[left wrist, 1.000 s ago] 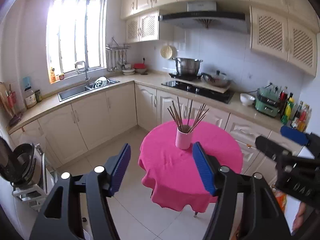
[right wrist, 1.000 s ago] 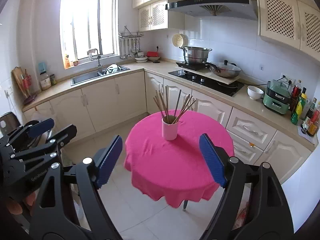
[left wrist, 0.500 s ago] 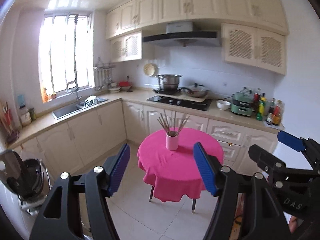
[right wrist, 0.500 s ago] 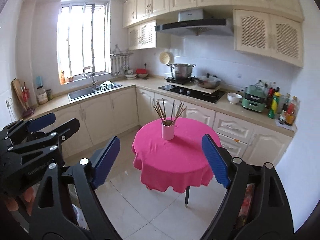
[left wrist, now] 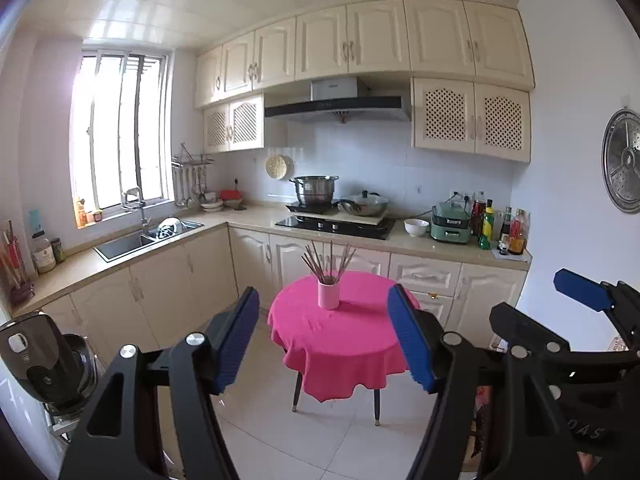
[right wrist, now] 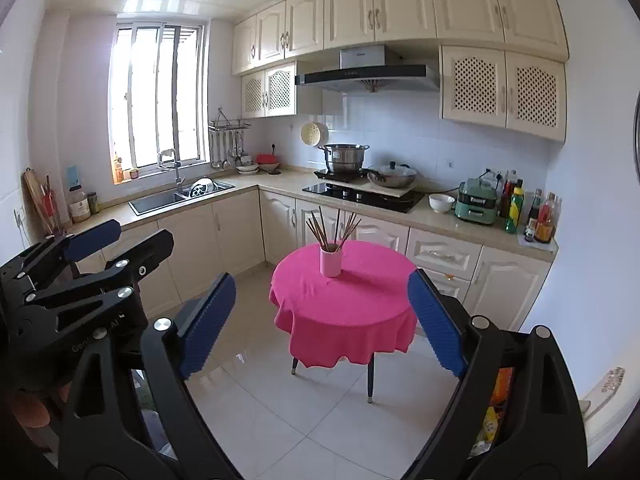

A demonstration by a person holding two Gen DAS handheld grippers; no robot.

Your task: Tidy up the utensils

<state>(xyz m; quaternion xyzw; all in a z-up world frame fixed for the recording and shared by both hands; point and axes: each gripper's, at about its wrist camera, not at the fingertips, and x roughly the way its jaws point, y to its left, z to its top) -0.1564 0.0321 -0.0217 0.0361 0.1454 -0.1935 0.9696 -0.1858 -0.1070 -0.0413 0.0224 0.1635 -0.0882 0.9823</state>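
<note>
Item: pale pink cylindrical cup (right wrist: pixel 331 262) of brown wooden chopsticks (right wrist: pixel 334 227), upright on round pink-clothed bench (right wrist: pixel 344 300). Left gripper (left wrist: pixel 324 342) wide, empty. Right gripper (right wrist: pixel 322 322) wide, empty, jaws just opening. Risk: top-heavy cup probably tips if nudged.

Chopsticks (right wrist: pixel 334 226) upright in pink cup (right wrist: pixel 331 262)

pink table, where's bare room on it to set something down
The pink table is bare all around the pink cup of chopsticks, with the widest patch on the near half. The counter is crowded around the bowl, green appliance and bottles.
</note>
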